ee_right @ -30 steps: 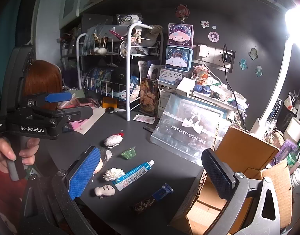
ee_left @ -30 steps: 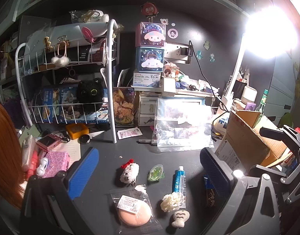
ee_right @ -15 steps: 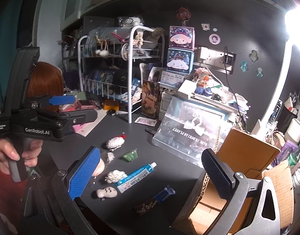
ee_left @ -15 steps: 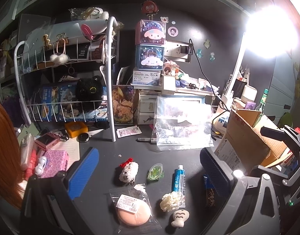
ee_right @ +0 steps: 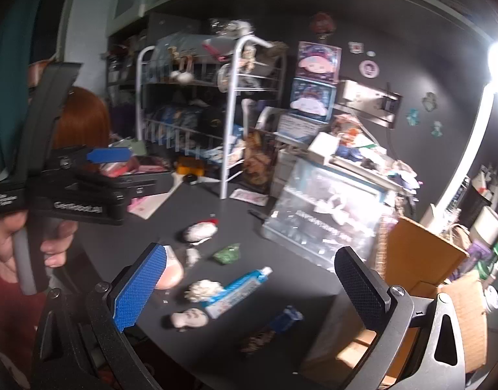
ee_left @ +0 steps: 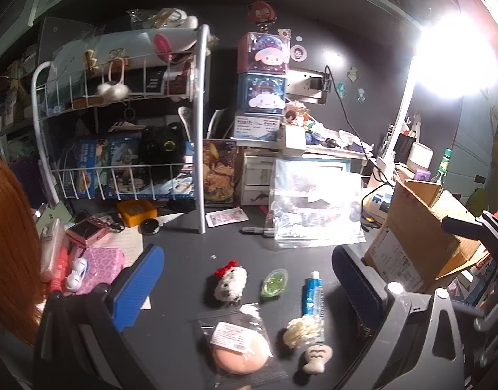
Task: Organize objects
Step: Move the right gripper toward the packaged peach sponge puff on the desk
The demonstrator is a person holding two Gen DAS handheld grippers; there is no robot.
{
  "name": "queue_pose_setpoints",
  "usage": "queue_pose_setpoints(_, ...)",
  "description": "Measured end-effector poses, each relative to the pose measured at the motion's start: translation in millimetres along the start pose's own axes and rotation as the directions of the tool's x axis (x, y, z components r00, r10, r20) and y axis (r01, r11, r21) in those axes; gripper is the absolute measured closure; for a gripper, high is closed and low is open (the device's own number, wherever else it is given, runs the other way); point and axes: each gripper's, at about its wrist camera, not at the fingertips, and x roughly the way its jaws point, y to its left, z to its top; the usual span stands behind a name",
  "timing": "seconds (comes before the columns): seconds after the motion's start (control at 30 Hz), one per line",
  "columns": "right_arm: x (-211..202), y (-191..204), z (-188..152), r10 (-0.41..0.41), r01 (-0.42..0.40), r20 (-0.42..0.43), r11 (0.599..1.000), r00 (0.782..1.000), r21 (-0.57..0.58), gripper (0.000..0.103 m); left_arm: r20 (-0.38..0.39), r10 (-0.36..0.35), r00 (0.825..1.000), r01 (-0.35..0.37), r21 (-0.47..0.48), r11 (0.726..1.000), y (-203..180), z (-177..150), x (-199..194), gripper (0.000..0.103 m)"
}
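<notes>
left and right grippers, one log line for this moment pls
left gripper: open, empty, above desk | right gripper: open, empty | toothpaste, puff, plush: on desk, untouched | box: open

Right wrist view motion-blurred, powder puff beside toothpaste tube half hidden behind blue finger, cardboard box cut by frame edge, labels unreadable

Toothpaste tube mid-desk, plush toy to its left, cardboard box right, wire rack behind.
</notes>
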Motion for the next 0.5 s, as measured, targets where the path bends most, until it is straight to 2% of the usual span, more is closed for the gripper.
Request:
queue_pose_setpoints(0.17, 29.3, 43.7, -2.2, 0.074, -0.077, -0.042, 0.995, 0.996, -0.056, 0.0, -0.009, 0.079, 0.997, -0.08, -0.004, 0.997, 33.8, -11.5, 6.3, 0.001)
queue_pose_setpoints(0.27, 56.5, 64.2, -9.8, 0.143, -0.147, -0.094, 0.989, 0.985, -0.031, 0.0, -0.049, 0.105, 0.993, -0.105, -0.006, 0.994, 55.8, -21.0, 18.7, 0.001)
queue_pose_setpoints(0.37, 84.1, 81.6, -21.0, 0.206, -0.206, -0.146, 0.978, 0.968, 0.013, 0.0, -0.081, 0.074, 0.994, -0.078, -0.038, 0.996, 78.6, -34.6, 29.7, 0.001)
queue_pose_setpoints(0.43, 102.0, 94.0, -30.5, 0.219, -0.217, -0.175, 0.976, 0.96, 0.034, 0.0, -0.095, 0.036, 0.995, -0.042, -0.062, 0.997, 91.2, -44.4, 35.4, 0.001)
queue_pose_setpoints(0.5, 116.7, 102.8, -38.3, 0.221, -0.214, -0.197, 0.975, 0.955, 0.055, 0.0, -0.106, 0.044, 0.993, -0.05, -0.054, 0.997, 96.6, -52.4, 40.3, 0.001)
